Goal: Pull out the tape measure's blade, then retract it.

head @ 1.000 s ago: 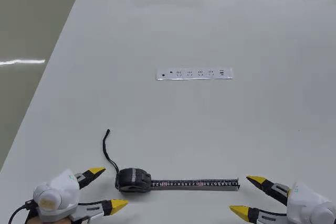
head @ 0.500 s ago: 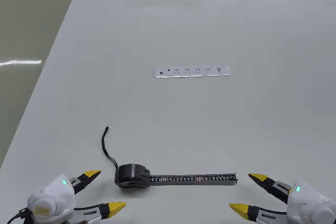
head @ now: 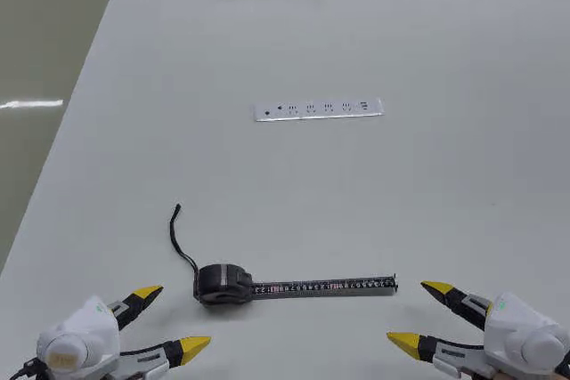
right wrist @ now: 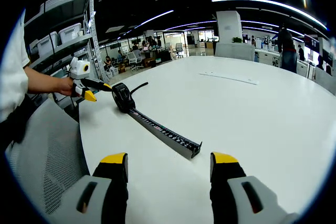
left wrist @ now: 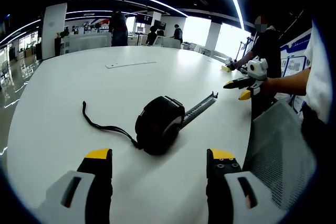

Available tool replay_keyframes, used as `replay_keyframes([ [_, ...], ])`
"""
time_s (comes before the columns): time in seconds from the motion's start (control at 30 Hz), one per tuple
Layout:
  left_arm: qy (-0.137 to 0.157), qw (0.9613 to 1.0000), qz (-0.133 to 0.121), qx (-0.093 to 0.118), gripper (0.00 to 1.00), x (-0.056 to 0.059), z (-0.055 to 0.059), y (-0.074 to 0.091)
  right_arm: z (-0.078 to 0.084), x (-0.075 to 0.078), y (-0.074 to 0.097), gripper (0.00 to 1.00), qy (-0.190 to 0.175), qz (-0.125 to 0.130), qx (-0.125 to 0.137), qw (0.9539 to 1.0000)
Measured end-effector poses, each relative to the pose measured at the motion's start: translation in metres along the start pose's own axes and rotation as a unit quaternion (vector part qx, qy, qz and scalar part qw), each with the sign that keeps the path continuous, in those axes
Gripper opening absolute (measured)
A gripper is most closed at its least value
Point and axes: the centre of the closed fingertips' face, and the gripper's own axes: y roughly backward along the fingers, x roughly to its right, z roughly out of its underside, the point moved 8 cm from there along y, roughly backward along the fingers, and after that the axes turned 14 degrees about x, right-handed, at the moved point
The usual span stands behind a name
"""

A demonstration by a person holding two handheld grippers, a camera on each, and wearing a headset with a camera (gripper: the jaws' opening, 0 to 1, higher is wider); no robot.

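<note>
tape measure (head: 223, 283) case left | blade (head: 322, 287) axis left-right, tip right | seemingly flat

Tape measure (left wrist: 159, 124) lies before the spread hand-held gripper (left wrist: 160, 155).

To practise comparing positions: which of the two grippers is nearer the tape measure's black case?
The left gripper: its open jaws face the black case, while the right gripper sits at the far end, by the blade's tip.
</note>
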Motion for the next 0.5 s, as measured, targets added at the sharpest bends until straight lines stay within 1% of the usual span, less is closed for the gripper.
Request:
replay_keyframes([
  [0.23, 0.004, 1.0, -0.004, -0.004, 0.72, 0.0027, 0.0051, 0.0061, -0.0007, -0.0018, 0.0063, 0.64, -0.001, 0.005, 0.0, 1.0],
  [0.5, 0.008, 0.9999, -0.009, -0.002, 0.72, 0.0077, 0.0073, 0.0101, -0.0007, -0.0055, 0.0109, 0.64, -0.001, 0.007, -0.001, 1.0],
])
